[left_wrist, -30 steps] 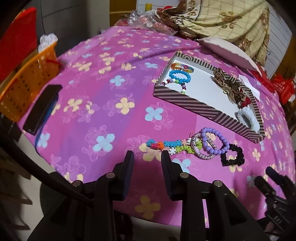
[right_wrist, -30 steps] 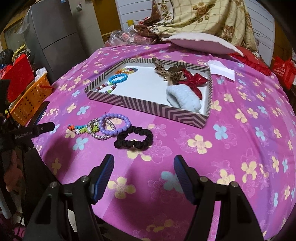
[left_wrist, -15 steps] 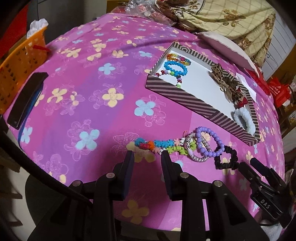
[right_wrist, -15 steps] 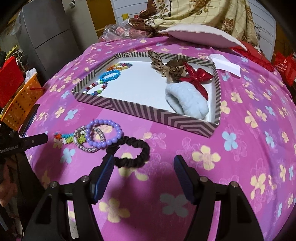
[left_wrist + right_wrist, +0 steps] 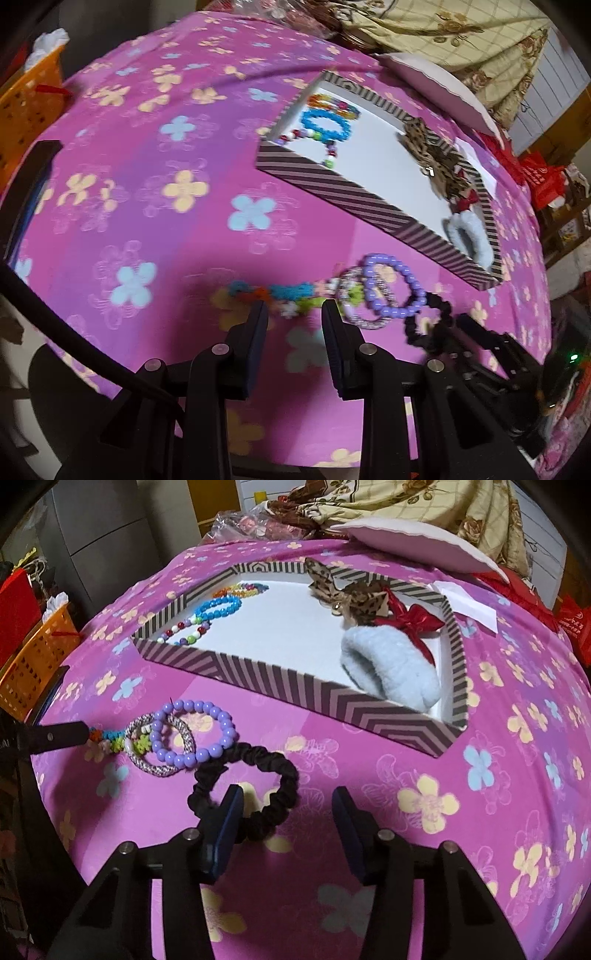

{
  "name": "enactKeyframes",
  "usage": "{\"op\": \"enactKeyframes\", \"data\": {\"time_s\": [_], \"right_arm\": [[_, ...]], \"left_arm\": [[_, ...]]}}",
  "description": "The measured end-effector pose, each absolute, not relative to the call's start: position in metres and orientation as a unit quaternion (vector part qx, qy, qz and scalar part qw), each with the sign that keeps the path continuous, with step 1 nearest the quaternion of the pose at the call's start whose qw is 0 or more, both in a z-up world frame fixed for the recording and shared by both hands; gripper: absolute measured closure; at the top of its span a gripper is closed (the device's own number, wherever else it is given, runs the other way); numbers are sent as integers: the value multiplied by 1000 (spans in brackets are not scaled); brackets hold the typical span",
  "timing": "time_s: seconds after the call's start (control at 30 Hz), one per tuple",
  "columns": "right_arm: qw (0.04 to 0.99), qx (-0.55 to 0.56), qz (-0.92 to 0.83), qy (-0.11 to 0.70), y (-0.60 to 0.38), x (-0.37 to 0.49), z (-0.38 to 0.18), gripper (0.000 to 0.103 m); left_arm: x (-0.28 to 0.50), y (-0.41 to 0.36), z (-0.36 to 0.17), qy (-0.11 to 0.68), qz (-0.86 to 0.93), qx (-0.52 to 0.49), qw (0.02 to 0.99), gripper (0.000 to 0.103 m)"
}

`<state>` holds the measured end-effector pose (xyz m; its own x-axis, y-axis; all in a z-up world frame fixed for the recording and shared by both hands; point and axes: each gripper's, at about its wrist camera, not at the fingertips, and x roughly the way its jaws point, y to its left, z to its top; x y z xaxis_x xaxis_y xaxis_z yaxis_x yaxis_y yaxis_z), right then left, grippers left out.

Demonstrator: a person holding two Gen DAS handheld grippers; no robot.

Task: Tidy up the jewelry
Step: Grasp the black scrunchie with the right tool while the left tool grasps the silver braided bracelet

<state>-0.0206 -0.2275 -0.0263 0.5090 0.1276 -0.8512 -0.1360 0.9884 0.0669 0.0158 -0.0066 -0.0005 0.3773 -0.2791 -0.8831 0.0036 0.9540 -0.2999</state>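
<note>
A striped box [image 5: 332,184] [image 5: 280,681] on the pink flowered cloth holds bead bracelets [image 5: 325,125] [image 5: 218,607], a leopard bow [image 5: 343,590], a red bow [image 5: 410,622] and a pale blue fluffy band [image 5: 391,672]. In front of it lie a multicolour flower bracelet [image 5: 280,295] [image 5: 110,738], a braided ring [image 5: 354,295] [image 5: 159,746], a purple bead bracelet [image 5: 391,288] [image 5: 192,731] and a black scrunchie [image 5: 428,321] [image 5: 255,794]. My left gripper [image 5: 293,306] is open, its tips at the flower bracelet. My right gripper [image 5: 286,801] is open, its left finger over the scrunchie.
An orange basket [image 5: 26,107] [image 5: 33,657] and a dark flat object [image 5: 26,188] sit at the left edge of the table. A white plate [image 5: 417,542], a folded paper [image 5: 465,598], a patterned cloth and red bags lie behind the box.
Both grippers have moved forward and down toward the loose jewelry. The left tips now reach the flower bracelet and the right finger reaches the scrunchie.
</note>
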Motion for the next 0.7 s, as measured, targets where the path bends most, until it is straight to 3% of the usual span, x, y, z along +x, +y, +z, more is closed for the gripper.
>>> {"op": "enactKeyframes", "data": {"time_s": [0.7], "right_arm": [[870,11,92,485,-231,-12,-25,52]], "left_arm": [[48,-35,-17,585,-103,-143,791,58]]}}
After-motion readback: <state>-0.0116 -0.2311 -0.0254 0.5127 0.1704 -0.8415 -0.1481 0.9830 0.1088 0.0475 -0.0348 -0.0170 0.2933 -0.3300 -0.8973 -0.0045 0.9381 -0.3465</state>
